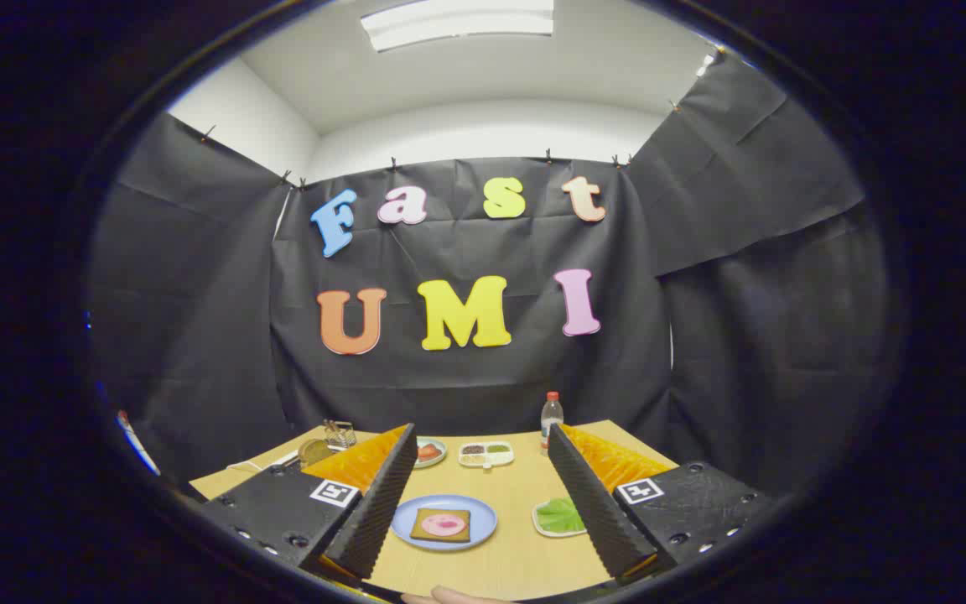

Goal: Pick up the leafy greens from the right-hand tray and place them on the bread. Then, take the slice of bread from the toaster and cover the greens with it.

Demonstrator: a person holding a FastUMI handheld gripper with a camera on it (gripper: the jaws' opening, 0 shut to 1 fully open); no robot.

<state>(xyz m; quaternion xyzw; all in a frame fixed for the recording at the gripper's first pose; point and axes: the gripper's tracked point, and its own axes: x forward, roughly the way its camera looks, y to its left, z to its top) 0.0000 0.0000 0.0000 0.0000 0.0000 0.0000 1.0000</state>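
My gripper (pixel 483 491) hangs above the wooden table (pixel 516 554), open wide with nothing between its fingers. Between the fingers, nearer the left one, a blue plate (pixel 483 522) carries a brown slice of bread (pixel 441 525) topped with a pink round. Green leafy greens (pixel 561 514) lie on a small white tray (pixel 541 527) just inside the right finger, which hides part of it. At the table's far left, beyond the left finger, stands a toaster (pixel 316 451) with a wire rack (pixel 339 434) beside it; I cannot make out a slice in it.
A small dish with something red (pixel 430 452) and a white divided tray with dark and green fillings (pixel 485 454) sit further back. A plastic bottle with a red cap (pixel 551 416) stands at the far edge. A person's fingertip (pixel 454 596) shows at the near edge.
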